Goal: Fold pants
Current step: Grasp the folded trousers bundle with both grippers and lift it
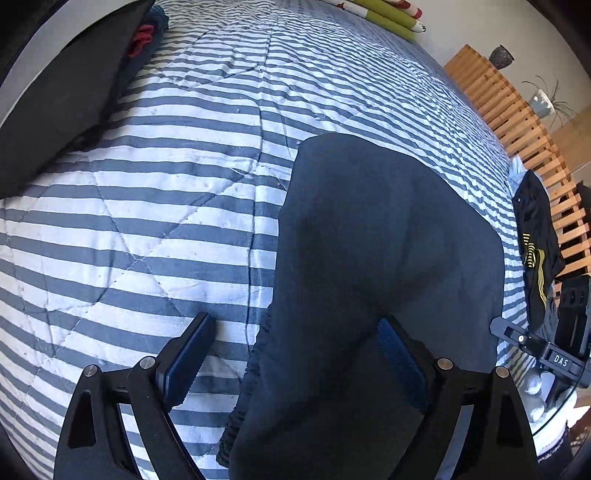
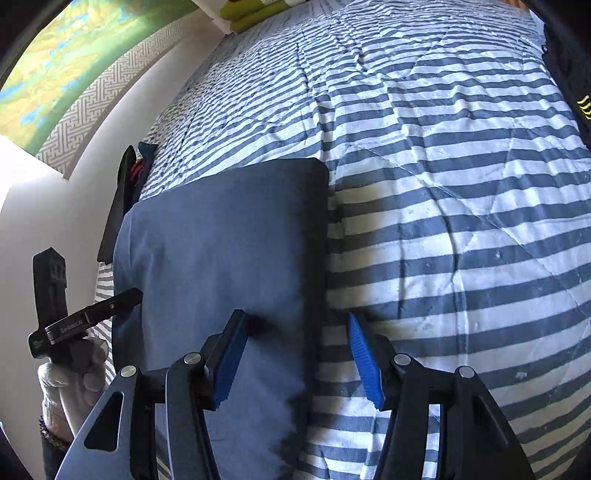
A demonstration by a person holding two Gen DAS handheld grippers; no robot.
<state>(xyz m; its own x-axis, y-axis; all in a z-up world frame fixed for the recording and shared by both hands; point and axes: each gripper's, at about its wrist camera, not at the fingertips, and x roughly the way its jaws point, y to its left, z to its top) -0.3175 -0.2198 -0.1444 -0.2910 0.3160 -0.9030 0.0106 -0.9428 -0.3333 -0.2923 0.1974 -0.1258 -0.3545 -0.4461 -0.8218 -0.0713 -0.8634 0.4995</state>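
Note:
Dark navy pants lie folded flat on a blue and white striped quilt. Their gathered waistband edge runs down the lower left of the cloth in the left wrist view. My left gripper is open and straddles that left edge, with nothing pinched. In the right wrist view the pants form a neat rectangle. My right gripper is open over their right edge, one finger above the cloth and one above the quilt. The other gripper shows at the far left, held by a gloved hand.
A black garment with yellow print lies at the right bed edge by a wooden slatted frame. Dark folded clothes sit at the upper left. Green striped cushions rest at the far end. A white wall borders the bed.

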